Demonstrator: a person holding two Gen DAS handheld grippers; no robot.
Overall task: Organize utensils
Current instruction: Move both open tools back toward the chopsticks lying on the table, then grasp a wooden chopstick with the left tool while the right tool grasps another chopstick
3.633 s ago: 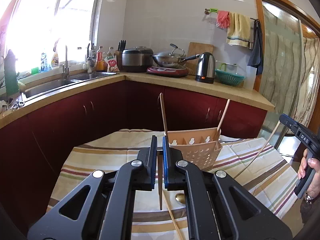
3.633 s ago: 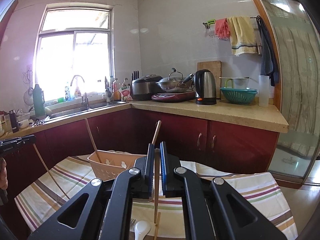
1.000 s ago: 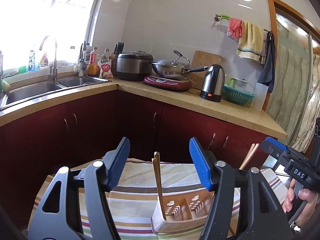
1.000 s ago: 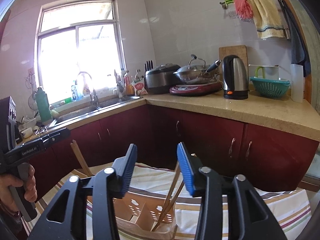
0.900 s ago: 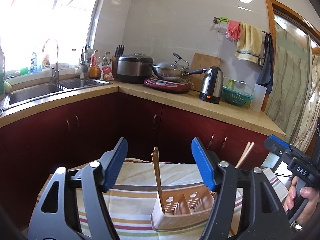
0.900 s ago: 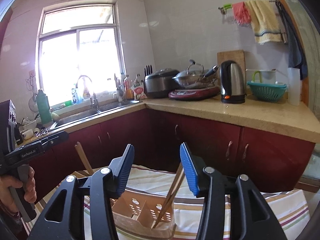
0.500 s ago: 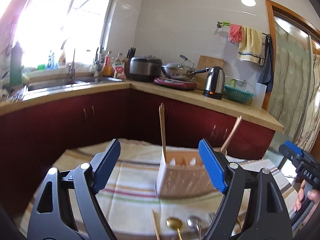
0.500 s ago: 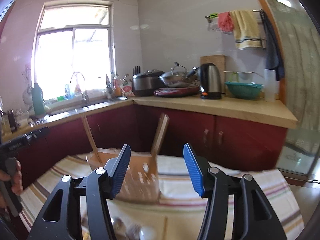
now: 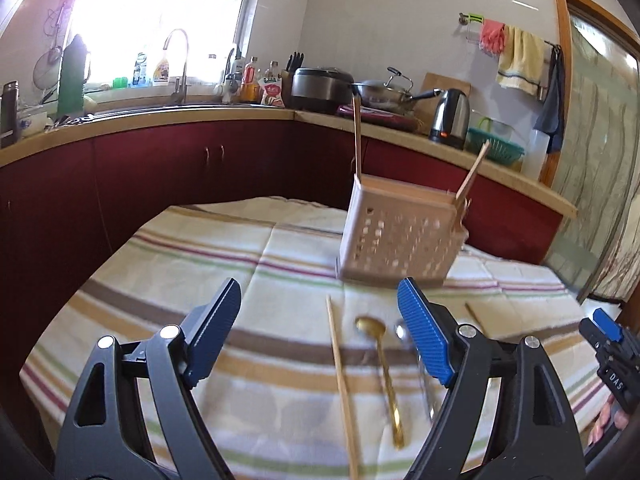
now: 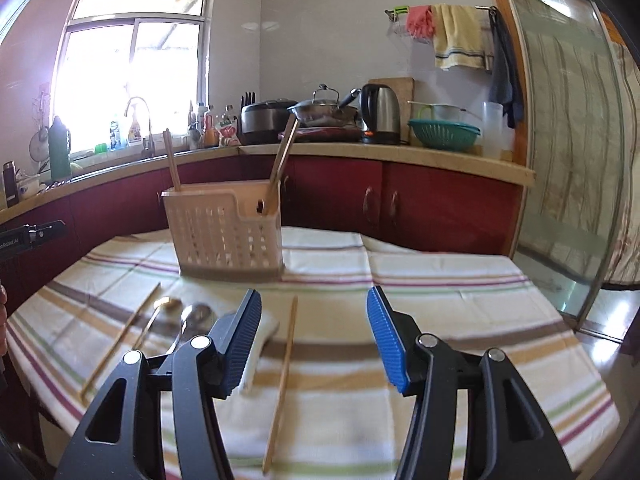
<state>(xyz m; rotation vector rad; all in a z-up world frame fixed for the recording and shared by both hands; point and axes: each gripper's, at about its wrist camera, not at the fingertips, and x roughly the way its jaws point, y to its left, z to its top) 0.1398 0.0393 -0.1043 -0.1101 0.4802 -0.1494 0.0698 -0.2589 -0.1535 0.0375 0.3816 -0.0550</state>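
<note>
A beige perforated utensil basket (image 9: 400, 236) stands on the striped tablecloth (image 9: 200, 264), also in the right wrist view (image 10: 226, 232). Chopsticks stand in it at its left end (image 10: 173, 164) and right end (image 10: 280, 164). A loose chopstick (image 9: 342, 380), a gold spoon (image 9: 384, 376) and a silver spoon (image 9: 402, 330) lie on the cloth under my open, empty left gripper (image 9: 320, 332). My right gripper (image 10: 314, 336) is open and empty above another loose chopstick (image 10: 282, 380). A white spoon (image 10: 260, 344) lies partly behind its left finger.
Red kitchen cabinets (image 9: 180, 168) with a counter carrying a sink, rice cooker, wok and kettle (image 10: 380, 114) run behind the table. A glass door (image 10: 568, 160) is at the right. The other gripper shows at each view's edge (image 9: 612, 364).
Both grippers, shut on chopsticks 3.6 s ago, opened over the basket and left them standing in it. They have since drawn back and down toward the utensils on the cloth.
</note>
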